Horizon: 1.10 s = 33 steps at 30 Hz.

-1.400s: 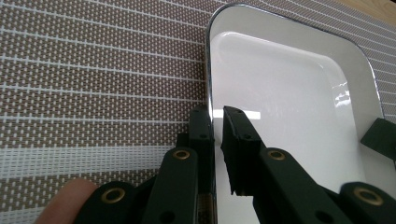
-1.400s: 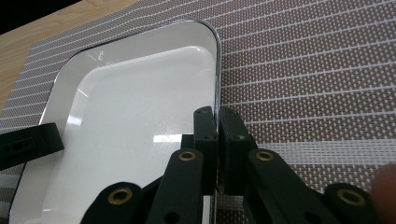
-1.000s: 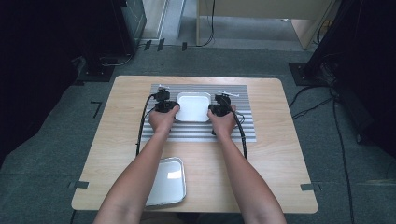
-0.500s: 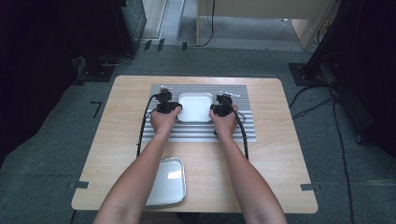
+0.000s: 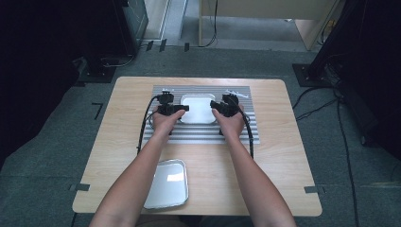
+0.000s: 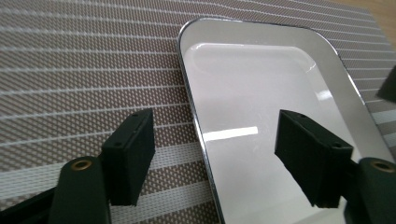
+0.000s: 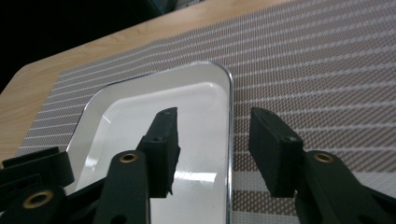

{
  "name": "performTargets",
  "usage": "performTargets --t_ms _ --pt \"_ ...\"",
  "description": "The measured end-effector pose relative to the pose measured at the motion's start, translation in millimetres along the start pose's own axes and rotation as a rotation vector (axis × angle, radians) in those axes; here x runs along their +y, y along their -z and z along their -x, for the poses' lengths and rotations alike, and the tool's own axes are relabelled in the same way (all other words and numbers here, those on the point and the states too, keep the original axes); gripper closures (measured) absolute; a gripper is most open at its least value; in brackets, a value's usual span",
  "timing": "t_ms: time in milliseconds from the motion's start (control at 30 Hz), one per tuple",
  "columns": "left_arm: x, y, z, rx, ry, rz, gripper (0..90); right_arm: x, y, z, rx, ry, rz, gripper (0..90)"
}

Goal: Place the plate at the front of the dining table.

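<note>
While both pairs of tongs are opening away from the rims they were pinching a second ago, the white tray (image 5: 197, 109) is lying flat on the striped placemat (image 5: 203, 135), between the two hands and no longer gripped. At the tray's left edge, the left gripper (image 6: 215, 154) is standing with its jaws wide, one over the mat and one over the tray's floor, the chromed rim passing between them untouched. At the tray's right edge, the right gripper (image 7: 212, 149) is straddling the rim in the same way, its jaws parted more narrowly and pressing on nothing. Since both grips have just been let go and the tray has stayed where it was in the earlier pictures, the placing step is judged complete, with withdrawal of the hands the likely remainder. A second tray (image 5: 168, 184), of bare metal, is resting well nearer the person than the white tray, close to the near edge of the wooden table (image 5: 283, 156). Beyond the table, grey carpet (image 5: 331, 66), trailing cables and dark equipment stands are surrounding the workspace.
</note>
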<state>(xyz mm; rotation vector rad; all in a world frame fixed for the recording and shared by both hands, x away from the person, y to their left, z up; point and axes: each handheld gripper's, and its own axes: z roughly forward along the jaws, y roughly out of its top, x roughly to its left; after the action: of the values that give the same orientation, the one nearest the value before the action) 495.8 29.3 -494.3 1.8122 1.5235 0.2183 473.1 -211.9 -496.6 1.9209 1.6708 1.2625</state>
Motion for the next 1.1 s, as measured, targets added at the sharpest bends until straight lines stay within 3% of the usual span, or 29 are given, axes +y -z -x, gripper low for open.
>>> performTargets --t_ms 33,100,200,400,433,500,633,800,1100 --pt "0.0 4.6 2.0 0.024 -0.014 -0.008 26.2 0.5 2.4 -0.5 -0.008 0.026 0.006 47.1" --pt "0.2 9.2 1.7 0.018 -0.024 -0.026 20.9 0.2 4.4 0.3 -0.016 0.075 -0.002 44.8" --pt "0.0 15.2 0.5 0.006 -0.024 -0.026 17.2 -0.7 8.3 1.7 0.026 0.098 -0.038 40.0" --pt "-4.4 34.2 -5.5 -0.052 -0.013 0.02 13.8 -2.2 23.8 1.6 0.039 0.134 -0.025 29.5" --pt "-7.0 39.9 -8.8 -0.047 -0.009 0.023 13.8 -4.3 29.8 3.6 0.027 0.183 -0.034 27.2" --pt "-9.9 45.6 -12.9 -0.049 -0.003 0.033 13.8 -5.4 35.4 5.9 0.018 0.201 -0.033 27.8" --pt "-15.6 56.1 -22.4 -0.049 0.011 0.05 13.5 -6.3 47.5 14.5 0.034 0.166 -0.012 28.8" --pt "-21.8 67.1 -28.4 -0.066 0.004 0.072 12.0 -7.4 57.6 20.3 0.041 0.163 -0.002 28.6" --pt "-37.2 92.2 -44.6 -0.065 -0.016 0.125 9.8 -13.8 76.9 28.2 0.049 0.216 -0.002 25.8"
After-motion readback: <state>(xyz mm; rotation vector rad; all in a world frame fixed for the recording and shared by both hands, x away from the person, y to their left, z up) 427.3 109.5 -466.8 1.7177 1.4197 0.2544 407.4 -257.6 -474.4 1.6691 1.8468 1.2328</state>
